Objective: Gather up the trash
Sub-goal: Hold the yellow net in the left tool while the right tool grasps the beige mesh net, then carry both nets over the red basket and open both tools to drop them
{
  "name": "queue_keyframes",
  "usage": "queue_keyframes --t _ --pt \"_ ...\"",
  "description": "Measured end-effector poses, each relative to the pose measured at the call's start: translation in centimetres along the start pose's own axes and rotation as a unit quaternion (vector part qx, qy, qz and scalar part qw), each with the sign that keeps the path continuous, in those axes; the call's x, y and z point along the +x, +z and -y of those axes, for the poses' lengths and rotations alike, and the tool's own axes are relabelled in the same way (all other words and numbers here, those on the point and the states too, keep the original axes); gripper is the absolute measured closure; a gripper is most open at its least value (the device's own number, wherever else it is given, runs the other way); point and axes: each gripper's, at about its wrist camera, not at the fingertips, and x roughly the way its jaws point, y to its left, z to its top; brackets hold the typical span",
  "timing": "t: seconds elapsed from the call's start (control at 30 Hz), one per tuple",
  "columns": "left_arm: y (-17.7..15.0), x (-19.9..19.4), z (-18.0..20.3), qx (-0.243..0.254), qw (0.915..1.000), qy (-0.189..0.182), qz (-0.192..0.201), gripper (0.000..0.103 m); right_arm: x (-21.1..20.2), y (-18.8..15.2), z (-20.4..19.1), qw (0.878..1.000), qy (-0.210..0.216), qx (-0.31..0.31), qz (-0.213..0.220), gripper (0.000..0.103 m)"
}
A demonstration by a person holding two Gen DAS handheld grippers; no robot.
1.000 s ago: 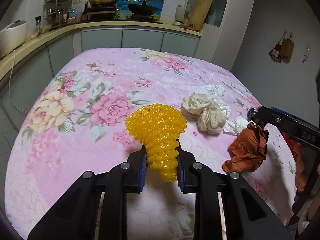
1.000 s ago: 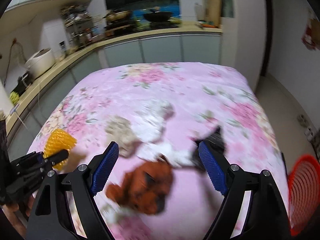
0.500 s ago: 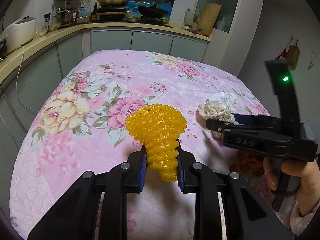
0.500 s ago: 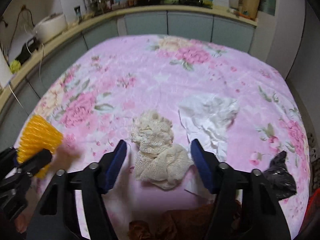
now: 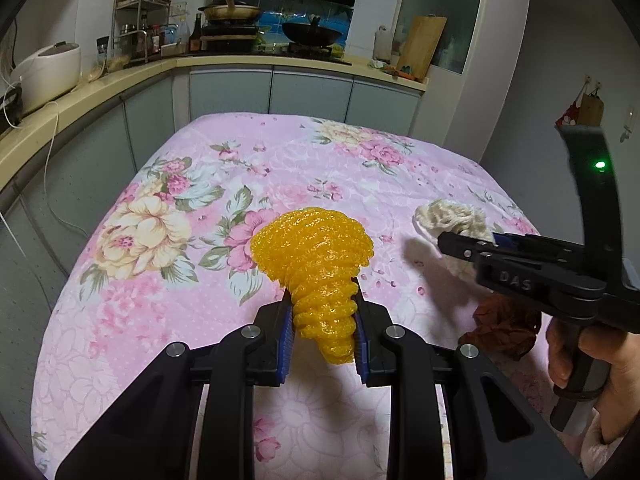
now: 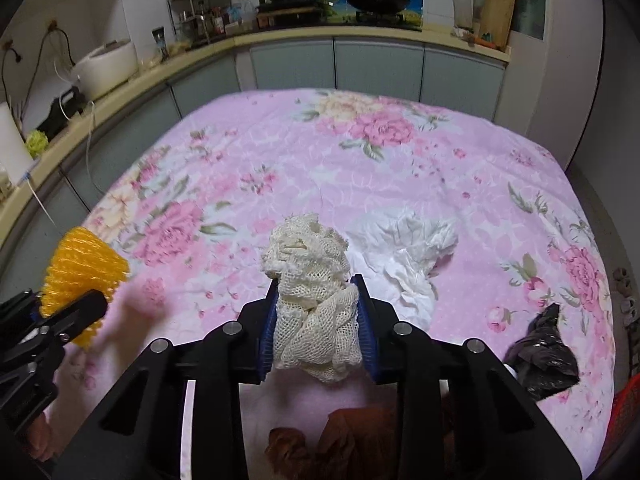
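At the lower centre of the right wrist view, the right gripper (image 6: 318, 326) now has its blue pads pressed into the cream mesh wad (image 6: 310, 292); a second ago those jaws stood wide over a blurred brown crumple, and they have just been closing, with the mesh caught between them. That view has also slid from the brown piece to the mesh, so the brown crumpled paper (image 6: 340, 436) now lies at the bottom edge, under the gripper's frame and not held. This likely means a second piece of trash is secured, though the wad seems to rest on the floral pink cloth (image 6: 400, 168) and a lift has yet to come. In the left wrist view the left gripper (image 5: 322, 322) stays clamped on the narrow end of the yellow foam net (image 5: 316, 264), unchanged across the second, its wide end flaring above the pads at the frame's centre. Still loose on the cloth are the white crumpled tissue (image 6: 408, 248), right of centre, and a black plastic scrap (image 6: 546, 352) at the lower right. A sliver of red basket (image 6: 626, 408) shows at the lower right edge, probably where both held pieces should go.
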Motion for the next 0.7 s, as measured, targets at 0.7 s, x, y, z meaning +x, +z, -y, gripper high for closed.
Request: queue_keyframes --t 0.7 --pt "3.3 -3.8 5.3 0.053 0.9970 -0.008 0.056 0.080 -13.3 -1.3 4.2 0.992 0.000 0.048 0.114 0.070"
